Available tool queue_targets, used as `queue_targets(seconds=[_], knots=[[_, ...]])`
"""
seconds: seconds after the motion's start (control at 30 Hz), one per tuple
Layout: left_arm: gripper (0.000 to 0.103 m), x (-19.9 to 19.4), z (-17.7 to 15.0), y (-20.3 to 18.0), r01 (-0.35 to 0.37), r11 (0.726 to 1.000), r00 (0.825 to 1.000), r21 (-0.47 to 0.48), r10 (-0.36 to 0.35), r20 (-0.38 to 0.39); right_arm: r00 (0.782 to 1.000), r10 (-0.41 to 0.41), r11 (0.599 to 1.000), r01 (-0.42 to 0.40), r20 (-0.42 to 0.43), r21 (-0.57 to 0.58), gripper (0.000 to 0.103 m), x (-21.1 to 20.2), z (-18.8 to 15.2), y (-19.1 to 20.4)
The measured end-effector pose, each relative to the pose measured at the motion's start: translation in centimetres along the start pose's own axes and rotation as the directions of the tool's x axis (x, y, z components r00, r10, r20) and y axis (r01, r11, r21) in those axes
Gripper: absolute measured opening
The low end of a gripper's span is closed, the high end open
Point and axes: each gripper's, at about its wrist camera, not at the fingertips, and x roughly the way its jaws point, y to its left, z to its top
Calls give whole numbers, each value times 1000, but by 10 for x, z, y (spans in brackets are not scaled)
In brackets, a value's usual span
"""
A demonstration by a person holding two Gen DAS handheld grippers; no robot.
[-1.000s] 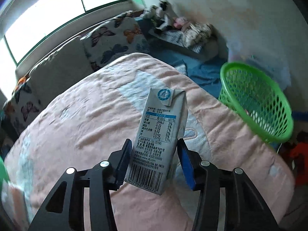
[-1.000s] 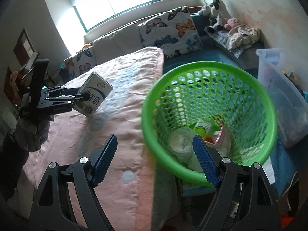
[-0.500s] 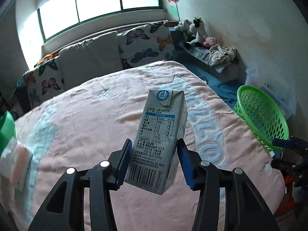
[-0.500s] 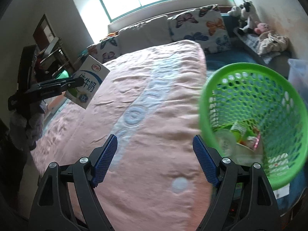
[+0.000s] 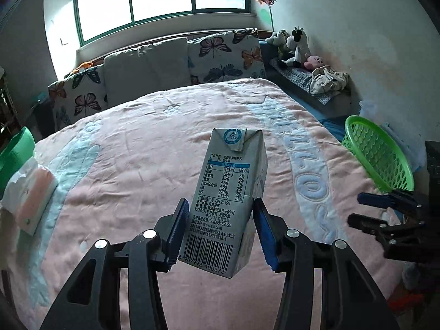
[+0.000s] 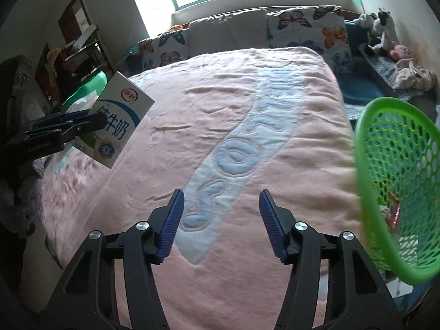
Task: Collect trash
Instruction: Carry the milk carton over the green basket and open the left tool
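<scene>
One milk carton (image 5: 230, 198) was in view, and one green mesh basket (image 5: 378, 156). Two grippers showed: the left gripper (image 5: 220, 231) and the right gripper (image 6: 221, 225). One pink blanket (image 5: 143, 159) covered the bed. Along the headboard stood four cushions: three butterfly-print cushions (image 5: 224, 55) and one plain grey cushion (image 5: 145, 68). One pack of tissues (image 5: 30, 195) lay at the blanket's edge. The plush toys (image 5: 294, 46) numbered at least three; the pile was too tangled for a surer count.
</scene>
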Motion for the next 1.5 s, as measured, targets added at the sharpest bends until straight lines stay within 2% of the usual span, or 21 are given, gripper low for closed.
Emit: queue_targets(seconds=[0.17,0.43,0.63,0.93,1.07,1.2,1.37,1.5], knots=[[47,-1,-7,-4,13,1000,1000,-5,-13,-14,1000,-9,1000,9,-11,-8,42,1,-3,4],[47,1,2,-44,81,995,997,56,-81,-5,997,-67,997,66,37,39,31,-33,-15,-19],[47,5,25,-104,152,978,988,146,-154,3,983,-167,980,156,82,123,30,-73,-23,-65],[47,28,66,-202,238,940,971,245,-240,-19,939,-324,919,285,112,273,30,-125,-39,-142],[47,45,79,-243,257,925,966,279,-256,-39,931,-346,898,293,115,327,30,-135,-48,-164],[47,66,87,-273,282,920,959,273,-271,-79,926,-360,884,299,115,359,30,-140,-54,-177],[48,83,88,-293,288,917,957,274,-269,-106,923,-373,874,313,99,372,30,-140,-62,-186],[51,96,86,-295,307,921,950,242,-280,-139,925,-370,867,309,88,392,30,-139,-70,-192]])
